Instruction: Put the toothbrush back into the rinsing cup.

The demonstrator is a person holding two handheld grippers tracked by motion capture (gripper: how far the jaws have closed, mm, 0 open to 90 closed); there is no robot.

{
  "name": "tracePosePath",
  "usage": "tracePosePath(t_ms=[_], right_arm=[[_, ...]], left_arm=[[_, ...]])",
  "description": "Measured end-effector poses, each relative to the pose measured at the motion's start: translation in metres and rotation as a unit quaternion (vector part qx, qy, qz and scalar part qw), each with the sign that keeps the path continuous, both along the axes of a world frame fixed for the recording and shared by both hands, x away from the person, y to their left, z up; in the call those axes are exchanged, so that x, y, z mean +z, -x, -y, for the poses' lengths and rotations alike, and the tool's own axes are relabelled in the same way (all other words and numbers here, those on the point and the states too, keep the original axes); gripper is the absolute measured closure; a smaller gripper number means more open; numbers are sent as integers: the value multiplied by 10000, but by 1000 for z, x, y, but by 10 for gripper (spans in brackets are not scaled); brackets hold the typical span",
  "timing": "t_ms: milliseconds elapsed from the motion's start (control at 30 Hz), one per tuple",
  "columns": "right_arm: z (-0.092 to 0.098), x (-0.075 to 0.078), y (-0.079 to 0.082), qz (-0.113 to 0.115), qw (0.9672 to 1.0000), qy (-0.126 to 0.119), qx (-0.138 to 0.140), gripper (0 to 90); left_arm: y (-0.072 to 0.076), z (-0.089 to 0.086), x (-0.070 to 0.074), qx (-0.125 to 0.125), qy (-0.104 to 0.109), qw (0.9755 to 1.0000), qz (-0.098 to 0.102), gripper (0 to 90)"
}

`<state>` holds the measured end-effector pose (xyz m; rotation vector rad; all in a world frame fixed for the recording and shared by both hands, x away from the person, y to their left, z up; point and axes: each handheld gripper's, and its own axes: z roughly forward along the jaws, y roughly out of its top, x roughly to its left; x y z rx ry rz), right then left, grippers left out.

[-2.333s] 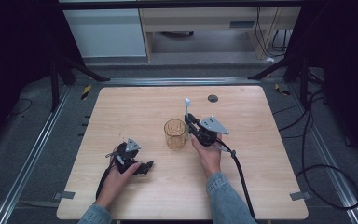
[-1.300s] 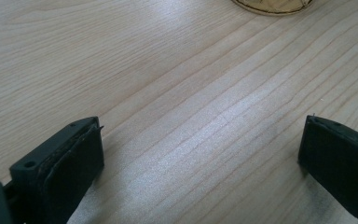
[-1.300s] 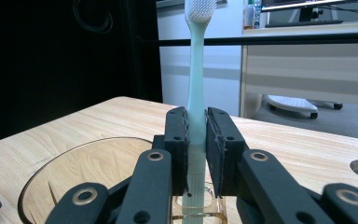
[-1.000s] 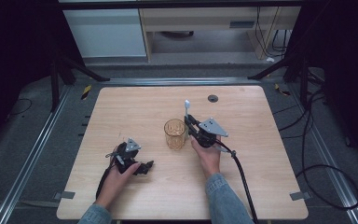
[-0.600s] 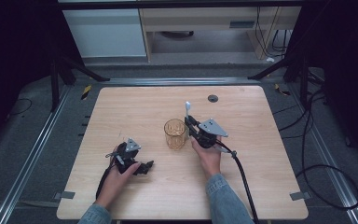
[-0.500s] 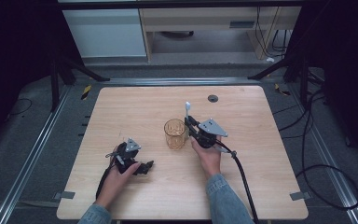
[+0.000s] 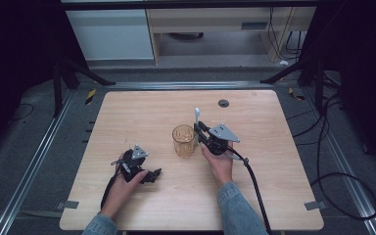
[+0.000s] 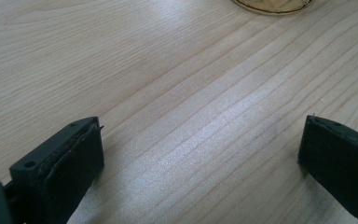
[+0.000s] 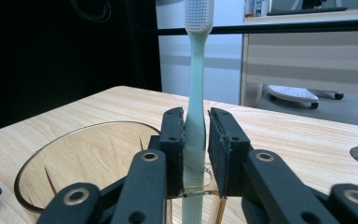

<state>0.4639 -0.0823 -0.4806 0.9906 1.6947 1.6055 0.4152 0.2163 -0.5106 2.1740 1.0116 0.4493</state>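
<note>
Amber glass cup (image 7: 183, 140) sits near the middle of the light wood table (image 7: 274, 196), and my right gripper (image 7: 199, 128) is just beside it on its right side, held up off the tabletop w/ the grey plate on top. From the right gripper view I see its jaws clamped on the pale green toothbrush (image 9: 196, 93), gripping the handle partway up; brush stands upright, white bristle head at the top, lower end of the handle dropping below the jaws right at the cup's (image 9: 88, 158) rim. Can't tell whether the tip is inside the cup or just outside the wall. In the high view the brush (image 7: 197, 117) pokes up beside the cup's far-right edge. My left gripper (image 7: 152, 174) rests low on the table toward the near-left, well apart from the cup, hand wrapped around it, cable trailing back toward me. Left gripper view shows its jaws wide apart w/ bare wood grain btwn them, nothing held; cup base (image 8: 272, 5) just visible at the top edge. Small dark round grommet (image 7: 223, 103) sits in the tabletop near the far edge.
</note>
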Motion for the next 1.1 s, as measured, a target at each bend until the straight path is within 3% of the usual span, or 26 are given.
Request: tracePosePath(t_ms=[833,1100], right_arm=[[3,9,2,-166,9999,-17,43,630],[3,11,3,-263,9996,9,46,557]], left_arm=[[0,0,0,0,2,10000,0,0],[0,0,0,-1,0,10000,-1,0]])
